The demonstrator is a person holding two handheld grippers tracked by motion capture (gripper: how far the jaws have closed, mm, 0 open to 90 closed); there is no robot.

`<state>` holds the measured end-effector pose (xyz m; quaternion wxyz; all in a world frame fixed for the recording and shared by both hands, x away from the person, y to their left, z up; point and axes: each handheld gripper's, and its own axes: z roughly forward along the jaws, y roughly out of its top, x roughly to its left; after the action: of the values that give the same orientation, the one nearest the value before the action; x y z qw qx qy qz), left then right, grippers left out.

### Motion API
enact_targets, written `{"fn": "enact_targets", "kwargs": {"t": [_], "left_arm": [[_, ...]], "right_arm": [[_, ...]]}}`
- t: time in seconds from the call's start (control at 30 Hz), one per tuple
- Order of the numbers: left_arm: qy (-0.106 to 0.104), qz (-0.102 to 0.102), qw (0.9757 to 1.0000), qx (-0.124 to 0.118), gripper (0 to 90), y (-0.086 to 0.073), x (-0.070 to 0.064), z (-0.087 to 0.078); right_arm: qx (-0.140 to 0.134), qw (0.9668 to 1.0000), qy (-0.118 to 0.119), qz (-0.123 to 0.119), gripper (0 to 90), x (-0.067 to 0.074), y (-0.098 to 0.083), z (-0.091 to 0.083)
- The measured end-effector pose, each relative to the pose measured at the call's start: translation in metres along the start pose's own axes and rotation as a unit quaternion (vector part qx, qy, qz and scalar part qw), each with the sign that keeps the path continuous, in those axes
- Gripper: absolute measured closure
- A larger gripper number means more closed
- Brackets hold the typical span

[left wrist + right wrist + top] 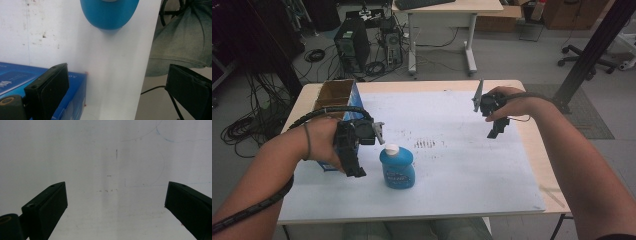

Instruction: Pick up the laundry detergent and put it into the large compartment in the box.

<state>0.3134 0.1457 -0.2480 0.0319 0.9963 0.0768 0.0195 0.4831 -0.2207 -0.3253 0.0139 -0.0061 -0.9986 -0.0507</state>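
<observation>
White table sheet (452, 165) carries a cardboard box (334, 95) at left and a blue bottle (397, 167) near the front edge. Left gripper (357, 155), just beside it, and right gripper (497, 125), well apart: jaws wide, empty. Risk: a careless sideways approach tips the bottle off the edge.
</observation>
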Motion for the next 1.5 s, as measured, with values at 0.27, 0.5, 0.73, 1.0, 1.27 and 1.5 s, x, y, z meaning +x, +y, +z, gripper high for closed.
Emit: {"fn": "enact_targets", "kwargs": {"t": [0.27, 0.5, 0.73, 1.0, 1.27, 1.5], "left_arm": [[0.0, -0.005, 1.0, 0.003, 5.4, -0.001, 0.001, 0.0], [0.0, -0.003, 1.0, 0.001, 5.4, 0.001, 0.002, -0.002], [0.006, -0.002, 1.0, 0.001, 5.4, 0.004, 0.002, -0.01], [0.007, 0.005, 1.0, -0.002, 5.4, 0.011, -0.002, -0.022], [0.009, 0.011, 0.9999, 0.002, 5.2, 0.022, -0.002, -0.029], [0.007, 0.023, 0.9997, 0.007, 5.2, 0.036, -0.002, -0.035]], "right_arm": [[-0.002, 1.0, -0.001, 0.004, 4.2, -0.001, -0.004, 0.001], [0.004, 1.0, -0.001, 0.005, 4.2, -0.001, -0.005, 0.003], [0.001, 1.0, -0.001, 0.0, 4.1, 0.0, -0.005, 0.002], [-0.007, 1.0, -0.001, -0.001, 4.2, 0.001, -0.004, 0.002], [-0.003, 1.0, 0.002, 0.003, 4.1, 0.0, -0.008, 0.004], [-0.007, 1.0, 0.005, 0.003, 4.2, 0.001, -0.008, 0.008]]}}
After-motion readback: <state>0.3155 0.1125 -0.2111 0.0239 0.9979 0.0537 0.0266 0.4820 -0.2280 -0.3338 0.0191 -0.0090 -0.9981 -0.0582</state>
